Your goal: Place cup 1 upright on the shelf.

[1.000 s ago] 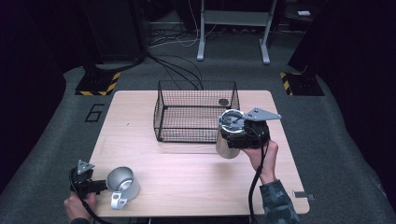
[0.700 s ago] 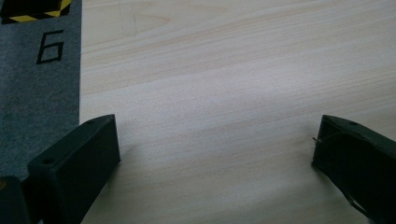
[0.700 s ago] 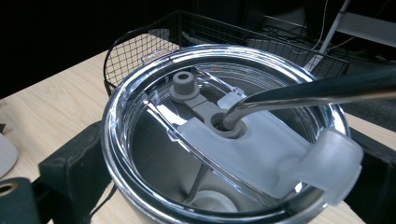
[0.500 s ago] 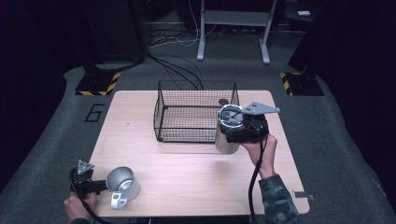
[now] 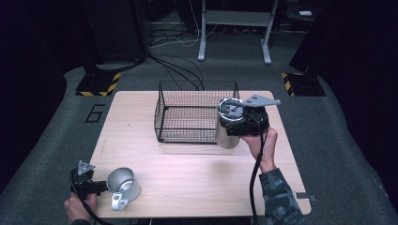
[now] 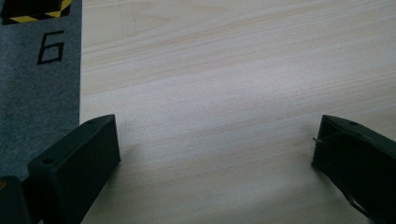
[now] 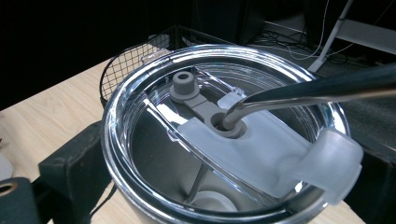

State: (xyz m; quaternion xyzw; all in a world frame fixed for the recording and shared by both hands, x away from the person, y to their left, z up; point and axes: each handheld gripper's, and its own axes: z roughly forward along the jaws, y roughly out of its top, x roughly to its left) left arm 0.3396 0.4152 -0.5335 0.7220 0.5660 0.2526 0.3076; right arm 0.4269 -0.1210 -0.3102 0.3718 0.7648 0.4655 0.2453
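Wire basket (image 5: 196,112) blocks table (image 5: 197,168) centre-back; mug (image 5: 124,185) sits front left; wide bare strip between.

left tool (image 6: 215,154) agape, right tool (image 7: 210,186) clamped

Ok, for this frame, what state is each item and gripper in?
Steel tumbler with clear lid: upright, lid on, metal straw through it, clamped.
Black wire basket: upright.
Steel handled mug: on its side.
Left gripper: open.
Right gripper: shut on tumbler.

Tumbler (image 7: 224,140) base cut off; metal straw (image 7: 317,88) end leaves frame right.
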